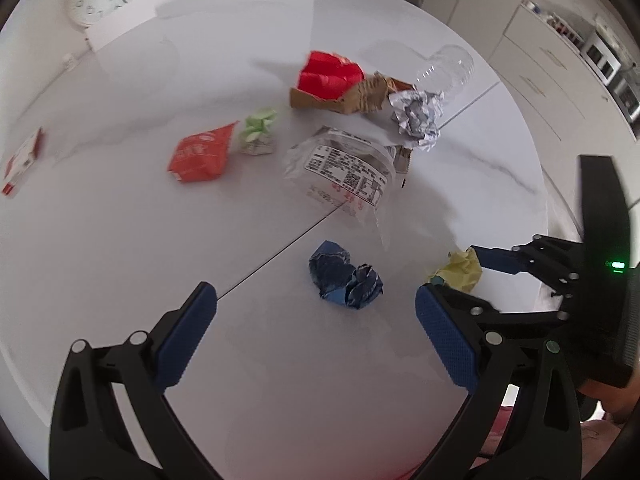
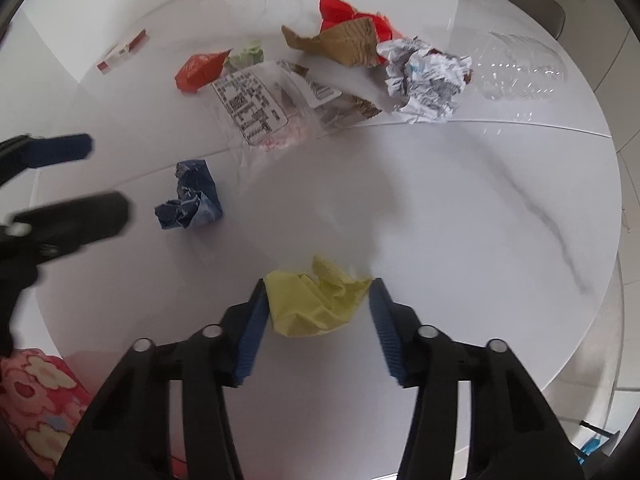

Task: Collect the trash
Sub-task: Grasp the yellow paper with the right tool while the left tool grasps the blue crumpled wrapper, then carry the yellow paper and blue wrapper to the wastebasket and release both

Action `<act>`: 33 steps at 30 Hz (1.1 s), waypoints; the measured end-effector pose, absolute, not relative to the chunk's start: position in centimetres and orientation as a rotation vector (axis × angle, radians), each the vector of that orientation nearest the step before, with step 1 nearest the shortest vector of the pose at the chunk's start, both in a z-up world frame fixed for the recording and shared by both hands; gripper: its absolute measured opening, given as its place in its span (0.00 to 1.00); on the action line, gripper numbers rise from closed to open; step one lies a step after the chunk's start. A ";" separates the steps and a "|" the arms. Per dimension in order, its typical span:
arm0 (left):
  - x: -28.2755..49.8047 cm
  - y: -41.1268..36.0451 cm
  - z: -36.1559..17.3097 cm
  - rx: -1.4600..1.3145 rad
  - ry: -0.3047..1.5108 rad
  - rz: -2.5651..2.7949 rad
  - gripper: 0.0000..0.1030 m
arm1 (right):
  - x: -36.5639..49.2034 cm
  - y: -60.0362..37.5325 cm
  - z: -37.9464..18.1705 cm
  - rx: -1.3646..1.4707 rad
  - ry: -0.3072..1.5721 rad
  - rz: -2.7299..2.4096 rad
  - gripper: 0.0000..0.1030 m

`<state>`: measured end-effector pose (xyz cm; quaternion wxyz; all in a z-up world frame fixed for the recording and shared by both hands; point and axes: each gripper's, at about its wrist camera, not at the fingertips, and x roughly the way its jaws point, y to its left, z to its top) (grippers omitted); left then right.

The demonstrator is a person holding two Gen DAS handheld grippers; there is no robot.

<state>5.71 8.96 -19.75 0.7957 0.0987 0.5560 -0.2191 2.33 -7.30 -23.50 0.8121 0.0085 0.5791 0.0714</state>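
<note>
Crumpled yellow paper (image 2: 316,300) lies near the white table's (image 2: 480,208) edge, pinched between the right gripper's (image 2: 318,308) blue pads. Left gripper (image 1: 316,312) hangs spread wide and empty, just short of a crumpled blue wrapper (image 1: 344,280).

Both grippers, left gripper (image 1: 316,328) and right gripper (image 2: 318,324), are black skeletal frames with silver rivets. Ribbed blue pads line the jaws. A green light (image 1: 617,265) glows on the right gripper's black body.
</note>
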 end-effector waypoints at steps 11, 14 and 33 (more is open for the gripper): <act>6.3 6.3 -23.5 0.291 1.203 -0.464 0.87 | 0.4 -9.9 -19.7 0.084 1.182 0.132 0.47; 6.3 6.0 -24.1 0.278 1.219 -0.455 0.75 | -0.2 -11.0 -18.8 0.101 1.172 0.110 0.47; 5.2 6.3 -21.8 0.153 1.214 -0.371 0.36 | -7.1 -26.3 -19.5 0.333 1.178 -0.170 0.49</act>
